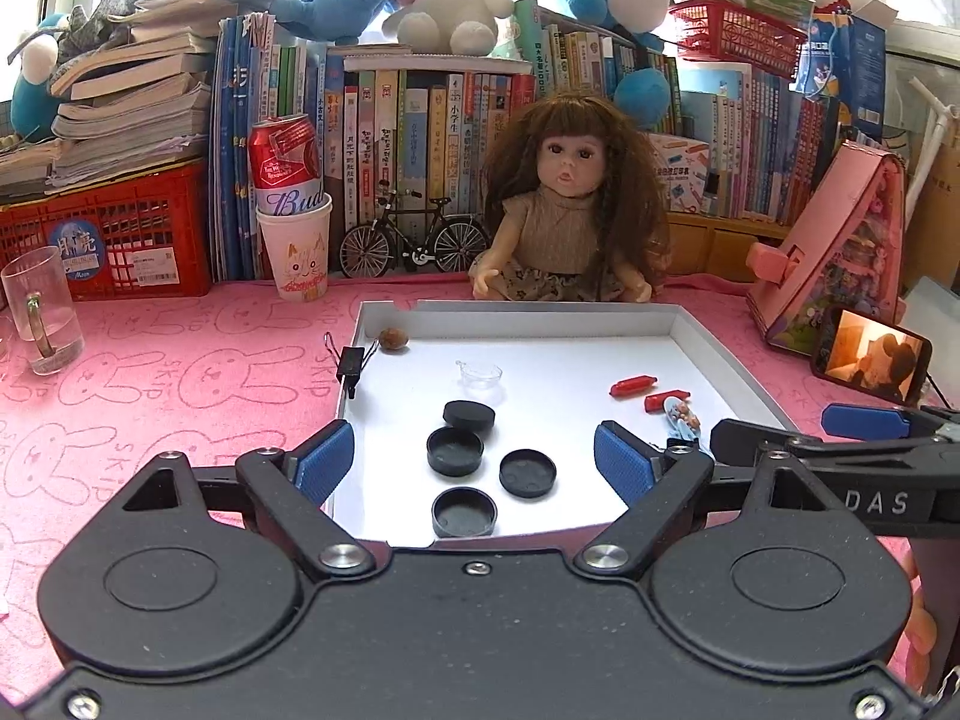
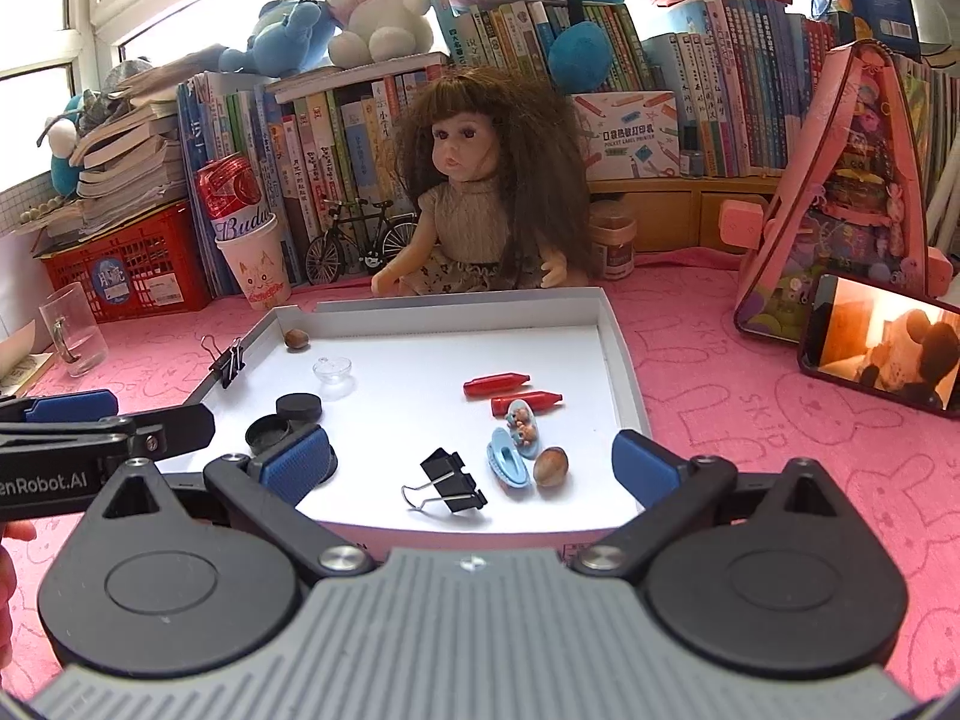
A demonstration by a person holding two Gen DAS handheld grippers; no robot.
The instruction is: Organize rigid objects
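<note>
Right wrist view: shallow white cardboard tray (image 2: 624, 378) on the pink worktop carries everything. Black binder clip (image 2: 453, 480) near its front edge is stiff and springy; grip its body. Round black plastic caps (image 1: 455, 450), front-left, are light and slick; pinch across rims. Left gripper (image 1: 474, 465) and right gripper (image 2: 474, 471) fingers are released, empty.

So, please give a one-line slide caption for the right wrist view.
Open right gripper hovering over white tray holding black binder clip, two red crayons.
</note>
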